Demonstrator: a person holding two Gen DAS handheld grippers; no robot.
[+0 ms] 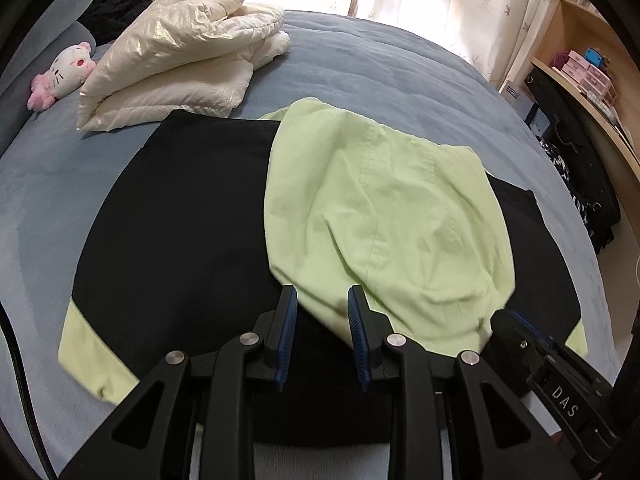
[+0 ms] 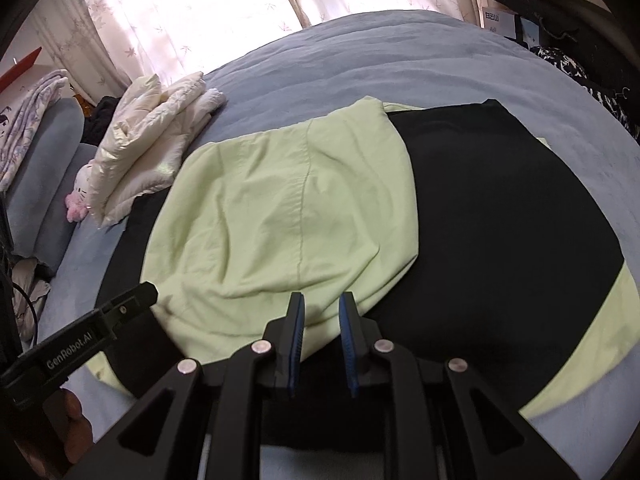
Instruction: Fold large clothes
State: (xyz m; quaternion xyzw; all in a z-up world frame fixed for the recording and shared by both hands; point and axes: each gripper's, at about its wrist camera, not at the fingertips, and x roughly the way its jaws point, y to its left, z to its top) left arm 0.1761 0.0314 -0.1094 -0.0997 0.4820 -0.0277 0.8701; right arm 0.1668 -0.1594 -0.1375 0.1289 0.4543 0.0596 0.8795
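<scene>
On the blue bed (image 1: 360, 48), we poise left gripper (image 1: 322, 300) and right gripper (image 2: 322, 308), both unclenched and empty, at the near hem of the soft, light green hood (image 1: 384, 216) folded over the black garment (image 1: 180, 220)

matt black cloth garment (image 1: 192, 216) with soft, creased pale-green cotton-like hood (image 1: 384, 216). fuzzy matt blue-grey bed cover (image 1: 360, 52). glossy, crinkled cream quilted jacket (image 1: 180, 60). matt black plastic left gripper (image 1: 322, 312), ribbed blue pads (image 1: 354, 320), bright metal pins.
</scene>
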